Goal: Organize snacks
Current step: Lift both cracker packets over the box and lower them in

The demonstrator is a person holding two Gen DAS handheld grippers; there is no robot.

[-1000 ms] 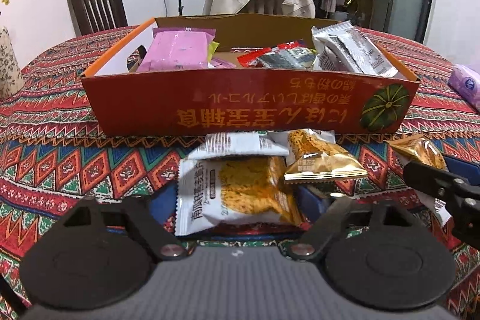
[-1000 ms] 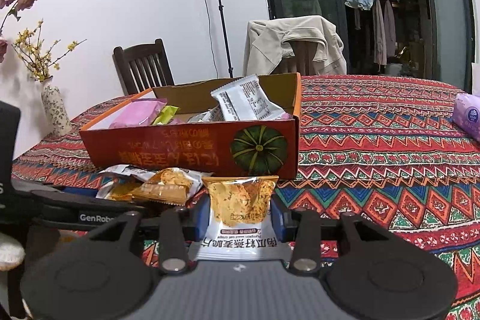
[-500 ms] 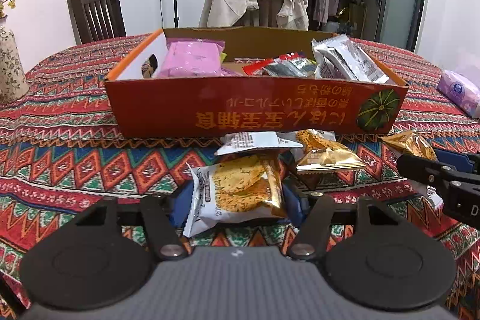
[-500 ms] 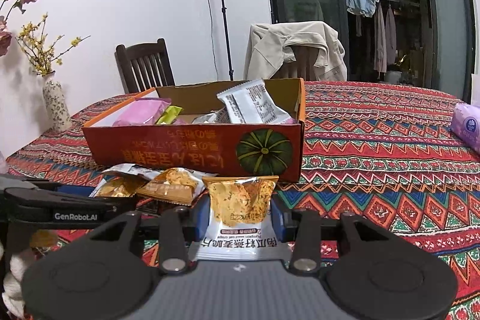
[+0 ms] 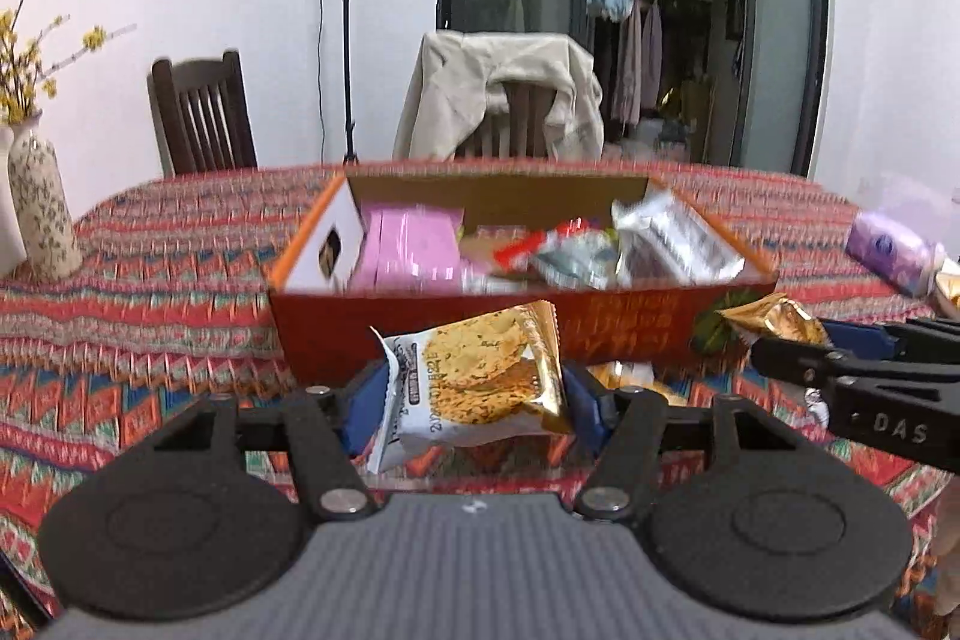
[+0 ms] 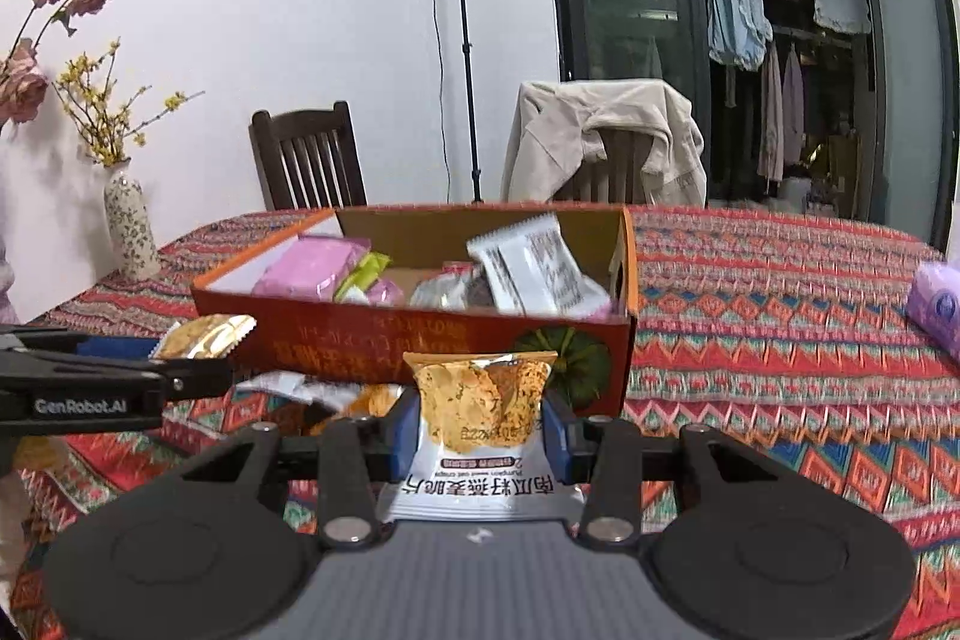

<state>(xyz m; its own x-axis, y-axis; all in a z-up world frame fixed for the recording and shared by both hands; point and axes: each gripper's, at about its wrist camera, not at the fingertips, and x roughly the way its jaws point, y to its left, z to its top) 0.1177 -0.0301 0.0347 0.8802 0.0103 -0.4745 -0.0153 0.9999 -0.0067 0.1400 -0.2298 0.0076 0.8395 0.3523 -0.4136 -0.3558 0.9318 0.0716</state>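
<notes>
One box (image 6: 420,334), two chairs (image 6: 309,157), one vase (image 6: 129,226).

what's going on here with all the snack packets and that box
A person is sorting snacks with a hand-held gripper in each hand. The left hand-held gripper is shut on a cookie packet, raised in front of the orange box. The right hand-held gripper clamps a similar packet. The box already holds several snacks, and a few packets lie on the tablecloth.
</notes>
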